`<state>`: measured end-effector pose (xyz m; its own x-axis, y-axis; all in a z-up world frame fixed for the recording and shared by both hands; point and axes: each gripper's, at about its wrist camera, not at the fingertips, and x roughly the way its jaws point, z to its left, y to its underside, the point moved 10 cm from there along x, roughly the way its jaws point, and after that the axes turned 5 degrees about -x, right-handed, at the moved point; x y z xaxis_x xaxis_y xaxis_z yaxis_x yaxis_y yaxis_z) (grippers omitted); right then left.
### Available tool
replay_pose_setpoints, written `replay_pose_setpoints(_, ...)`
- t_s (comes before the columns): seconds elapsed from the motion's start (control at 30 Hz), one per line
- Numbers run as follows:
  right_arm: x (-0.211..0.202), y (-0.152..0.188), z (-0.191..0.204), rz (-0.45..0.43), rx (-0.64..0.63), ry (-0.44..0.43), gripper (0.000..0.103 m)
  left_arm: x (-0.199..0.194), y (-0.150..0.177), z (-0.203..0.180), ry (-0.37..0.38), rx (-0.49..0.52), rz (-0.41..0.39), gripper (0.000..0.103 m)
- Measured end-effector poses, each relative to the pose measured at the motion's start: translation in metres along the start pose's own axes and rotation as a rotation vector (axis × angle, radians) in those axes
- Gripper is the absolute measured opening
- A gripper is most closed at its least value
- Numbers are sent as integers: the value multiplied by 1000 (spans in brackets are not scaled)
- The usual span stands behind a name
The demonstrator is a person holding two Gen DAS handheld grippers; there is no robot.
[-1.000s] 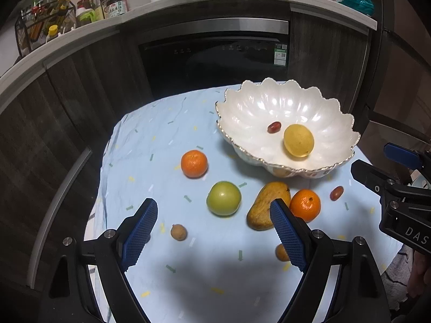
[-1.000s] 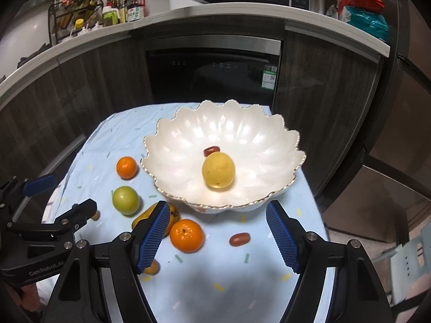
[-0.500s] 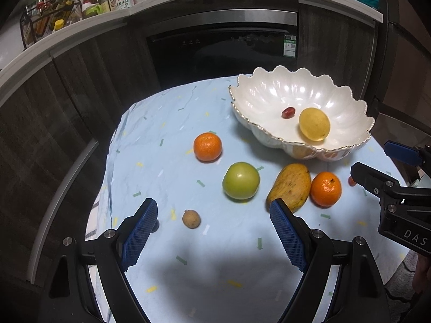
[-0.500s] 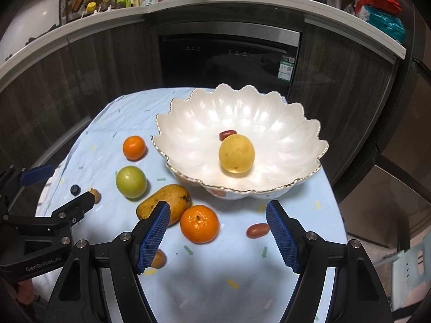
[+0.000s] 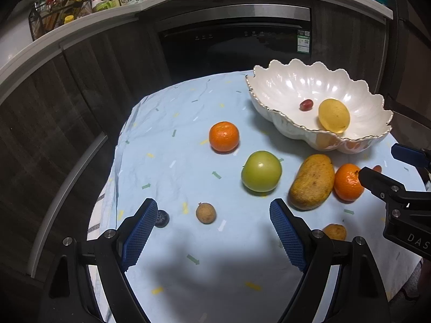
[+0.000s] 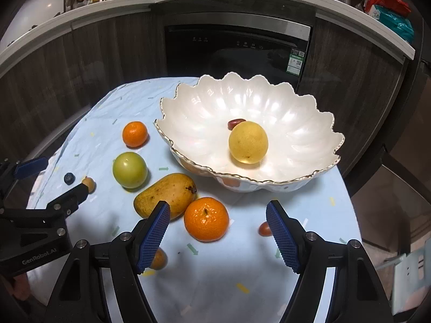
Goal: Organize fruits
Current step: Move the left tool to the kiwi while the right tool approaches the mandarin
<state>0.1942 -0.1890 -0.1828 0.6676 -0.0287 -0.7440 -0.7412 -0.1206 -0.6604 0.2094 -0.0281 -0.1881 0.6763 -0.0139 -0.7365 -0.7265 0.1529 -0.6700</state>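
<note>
A white scalloped bowl [image 6: 309,177] [image 5: 269,107] holds a yellow fruit [image 6: 248,142] and a red grape [image 6: 235,123]. On the light-blue cloth lie a near tangerine [image 6: 206,219] [image 5: 347,181], a mango [image 6: 165,195] [image 5: 311,181], a green apple [image 6: 129,170] [image 5: 261,175], a far tangerine [image 6: 135,134] [image 5: 223,136], a small brown longan [image 5: 205,212], a blueberry [image 5: 161,218], another small brown fruit [image 5: 334,232] and a loose red grape [image 6: 264,228]. My left gripper [image 5: 212,232] is open and empty, the longan just ahead between its fingers. My right gripper [image 6: 218,232] is open and empty, the near tangerine between its fingers.
The round table [image 6: 215,282] stands before dark cabinets and a built-in oven [image 6: 237,51]. A countertop behind carries bottles and a wire rack [image 5: 59,13]. Snack bags [image 6: 390,8] lie at the counter's right end. The table edge drops off on the left and right.
Both grippers have moved forward and lower over the table; the fruits look larger and nearer. The left gripper has shifted left, bringing the longan and blueberry into its span. Both stay open.
</note>
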Motion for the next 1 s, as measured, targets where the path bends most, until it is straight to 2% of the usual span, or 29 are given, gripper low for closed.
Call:
replay_pose_setpoints(0.13,6,3,2,5,-8,2,74,9,4,2,-10,5,7,85)
replay_pose_setpoints(0.4,15,2,5,7,-27,8,74,28,9,2,-15,15,22,75)
replay_pose_setpoints(0.5,20,2,7,10,-35,10,73,38,12,3,-4,7,47,69)
replay_pose_setpoints(0.7,34,12,11,52,-44,-2,64,50,17,6,-6,-4,69,65)
replay_pose_setpoints(1.0,47,23,11,94,-31,-20,57,62,23,8,4,-18,97,60)
